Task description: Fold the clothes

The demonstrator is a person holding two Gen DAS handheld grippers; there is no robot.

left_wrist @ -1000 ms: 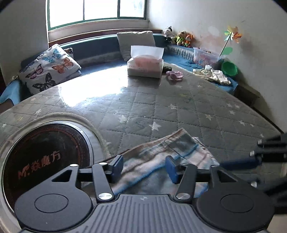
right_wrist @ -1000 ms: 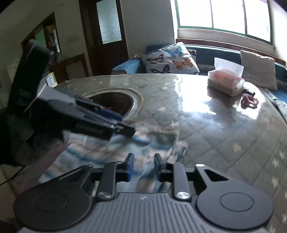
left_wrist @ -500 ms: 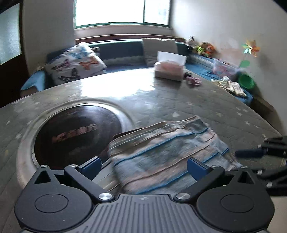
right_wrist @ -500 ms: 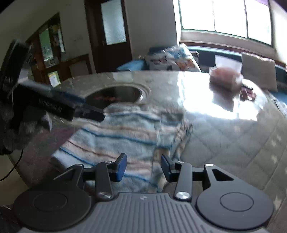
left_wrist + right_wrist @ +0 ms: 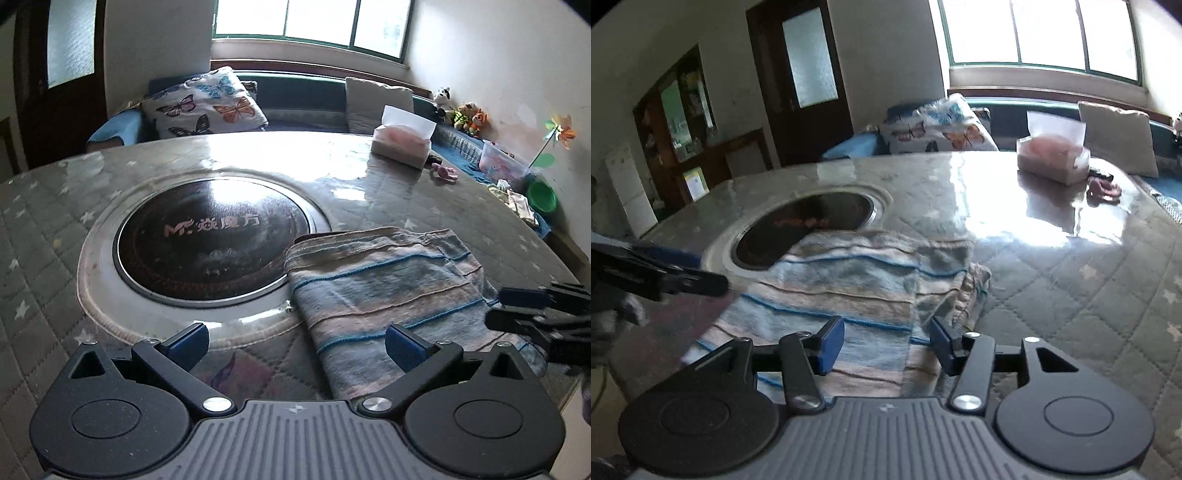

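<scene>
A folded striped garment (image 5: 391, 291), blue, grey and pink, lies flat on the round table beside the dark cooktop; it also shows in the right wrist view (image 5: 849, 280). My left gripper (image 5: 295, 345) is wide open and empty, above the garment's near left edge. My right gripper (image 5: 882, 343) is open and empty, just above the garment's near side. The right gripper shows at the right edge of the left wrist view (image 5: 532, 306), and the left gripper shows at the left edge of the right wrist view (image 5: 665, 273).
A round black cooktop (image 5: 210, 243) is set into the quilted table (image 5: 406, 184). A tissue box (image 5: 402, 142) and a small pink item (image 5: 445, 172) sit at the far side. A bench with cushions (image 5: 207, 107) runs behind.
Both grippers let go of the garment, opened and drew back. The garment now lies folded and flat on the table.
</scene>
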